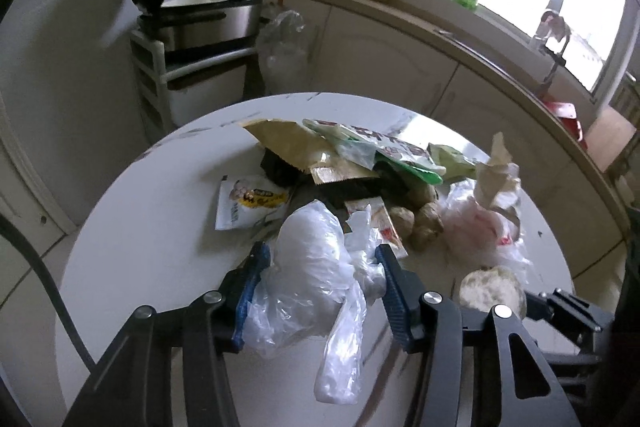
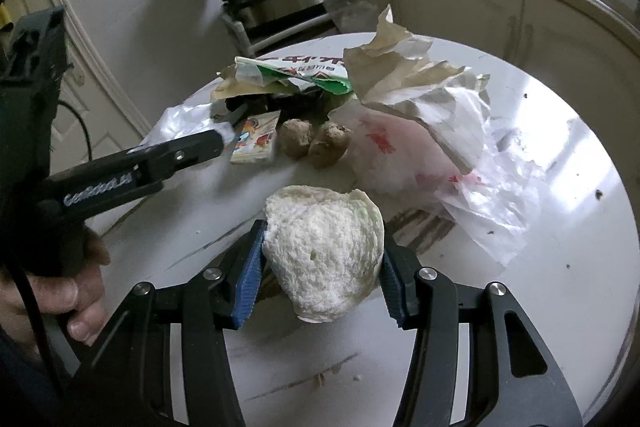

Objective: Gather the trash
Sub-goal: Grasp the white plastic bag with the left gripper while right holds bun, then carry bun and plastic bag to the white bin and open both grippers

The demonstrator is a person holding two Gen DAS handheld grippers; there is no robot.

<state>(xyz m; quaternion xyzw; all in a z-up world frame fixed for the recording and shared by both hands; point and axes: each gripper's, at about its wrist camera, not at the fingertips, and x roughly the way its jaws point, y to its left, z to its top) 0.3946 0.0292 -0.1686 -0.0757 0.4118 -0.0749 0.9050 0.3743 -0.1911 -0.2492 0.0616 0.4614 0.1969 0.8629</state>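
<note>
1. Kitchen cabinets and a bright window ring the round white tabletop [image 1: 132,211], where the trash lies heaped toward the far edge.
2. My left hand-held gripper [image 1: 320,267] is closed on a crumpled clear plastic bag [image 1: 308,267], its blue pads pressing either side while a loose tail droops toward the near edge.
3. My right hand-held gripper [image 2: 320,251] is clamped on a white spongy piece of fruit peel with a pale green rim [image 2: 324,251], held over the near part of the tabletop.
4. Both pieces look secured, so I judge the step in hand is carrying them off to wherever the trash goes. To do it well I should keep the squeeze steady, lift straight up, and mind that drooping tail so it doesn't drag the small red-and-white sachet [image 1: 380,223] beside it.
5. Only the left view shows the yellow-and-white snack packet [image 1: 248,203] toward the left edge and the gold foil wrapper [image 1: 296,147] at the far edge.
6. Only the right view shows plainly the crumpled brown paper [image 2: 396,67] on a red-printed white plastic bag [image 2: 400,155], the two brown lumpy tubers [image 2: 312,139], and dark crumbs near the right edge.
</note>
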